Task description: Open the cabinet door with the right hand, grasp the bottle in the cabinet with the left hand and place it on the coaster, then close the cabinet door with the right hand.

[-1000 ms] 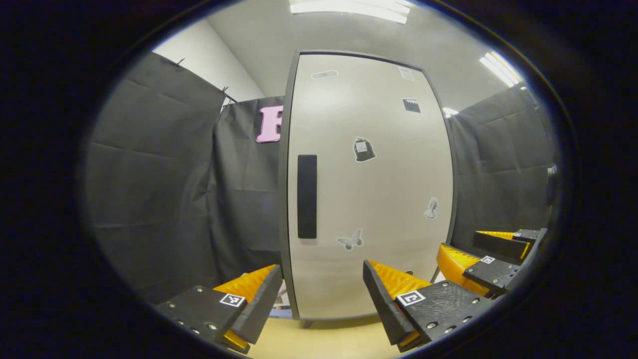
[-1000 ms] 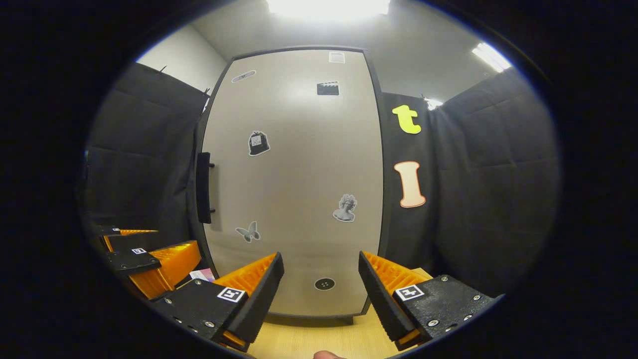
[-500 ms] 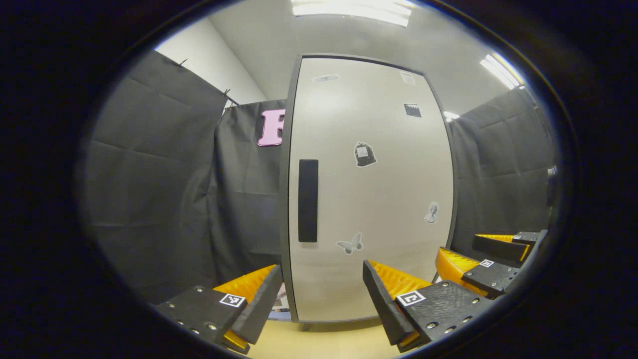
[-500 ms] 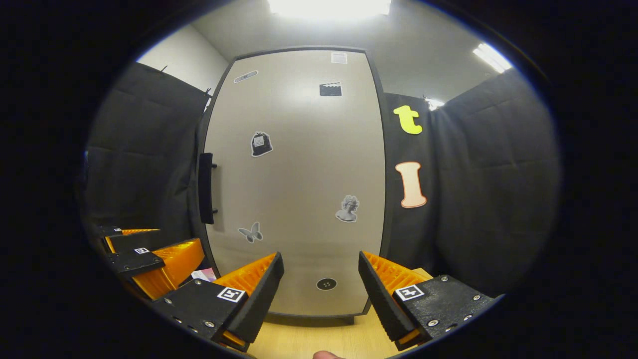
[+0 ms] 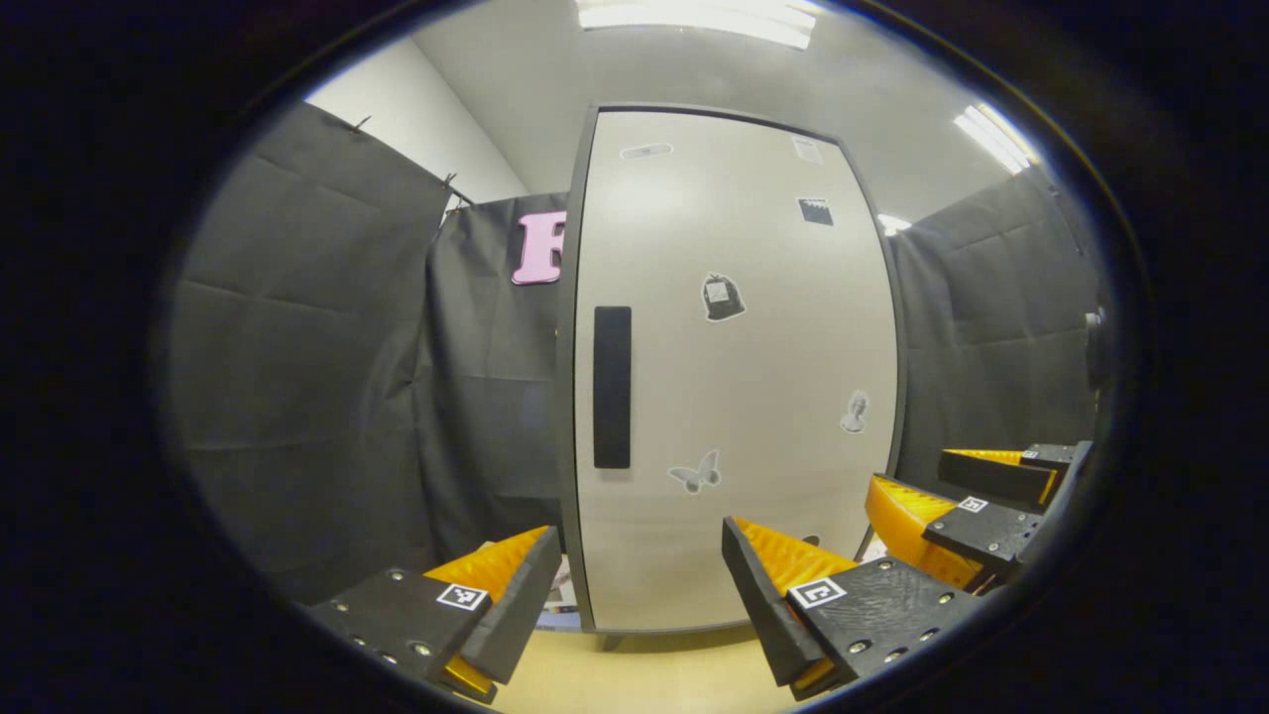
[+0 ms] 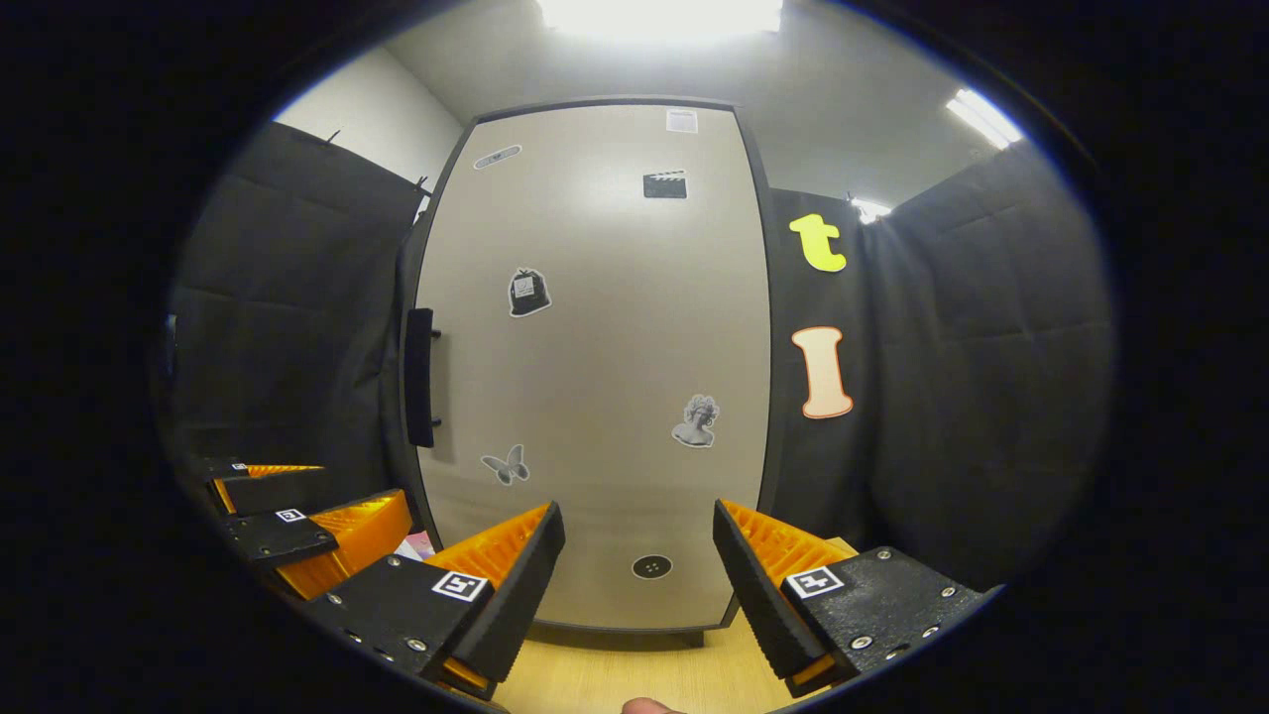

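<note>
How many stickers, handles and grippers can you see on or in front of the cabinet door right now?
Stickers on the door: 6 (top-left one, label, clapperboard, bag, bust, butterfly)
Handles: 1
Grippers: 2 (left gripper, right gripper), both open
Total: 9

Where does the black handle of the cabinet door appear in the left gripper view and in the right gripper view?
Left gripper view: the handle stands left of centre, a tall dark bar seen face-on near the cabinet door left edge.
Right gripper view: the handle is at mid-left, seen from the side, standing off the door.
Shared landmark: the butterfly sticker, low on the door.
</note>
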The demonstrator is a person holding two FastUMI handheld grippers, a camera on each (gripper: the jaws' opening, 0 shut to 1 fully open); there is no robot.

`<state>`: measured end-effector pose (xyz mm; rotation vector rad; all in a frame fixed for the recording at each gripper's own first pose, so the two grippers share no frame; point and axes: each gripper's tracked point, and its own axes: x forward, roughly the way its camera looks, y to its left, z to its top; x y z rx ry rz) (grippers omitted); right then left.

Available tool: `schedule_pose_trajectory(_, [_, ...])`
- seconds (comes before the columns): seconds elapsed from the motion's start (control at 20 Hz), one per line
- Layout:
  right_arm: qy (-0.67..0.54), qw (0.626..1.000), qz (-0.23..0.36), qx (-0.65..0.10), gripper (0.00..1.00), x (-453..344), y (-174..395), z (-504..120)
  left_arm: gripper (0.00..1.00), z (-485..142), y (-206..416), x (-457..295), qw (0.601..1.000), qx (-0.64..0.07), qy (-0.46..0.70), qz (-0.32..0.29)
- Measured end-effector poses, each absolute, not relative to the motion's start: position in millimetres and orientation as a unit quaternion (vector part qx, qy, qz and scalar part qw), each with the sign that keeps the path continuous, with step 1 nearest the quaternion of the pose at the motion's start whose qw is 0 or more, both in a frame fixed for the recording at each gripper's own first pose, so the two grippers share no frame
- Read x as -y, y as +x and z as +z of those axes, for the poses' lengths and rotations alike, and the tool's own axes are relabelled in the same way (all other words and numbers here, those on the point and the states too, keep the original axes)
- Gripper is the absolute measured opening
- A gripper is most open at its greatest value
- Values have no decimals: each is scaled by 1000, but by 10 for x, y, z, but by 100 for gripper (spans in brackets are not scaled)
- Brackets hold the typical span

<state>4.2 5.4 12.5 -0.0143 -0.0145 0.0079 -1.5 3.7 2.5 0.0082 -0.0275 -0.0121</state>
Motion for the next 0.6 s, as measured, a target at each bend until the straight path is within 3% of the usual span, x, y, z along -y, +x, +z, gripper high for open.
schedule_pose_trajectory(0.55, [-14,998,47,31,93,-559,362,455,97,-254,-611,-444,1000,14,14,10])
schedule_pose_trajectory(0.6, [-14,998,54,33,92,-636,404,487,94,-306,-692,-501,1000,13,19,13])
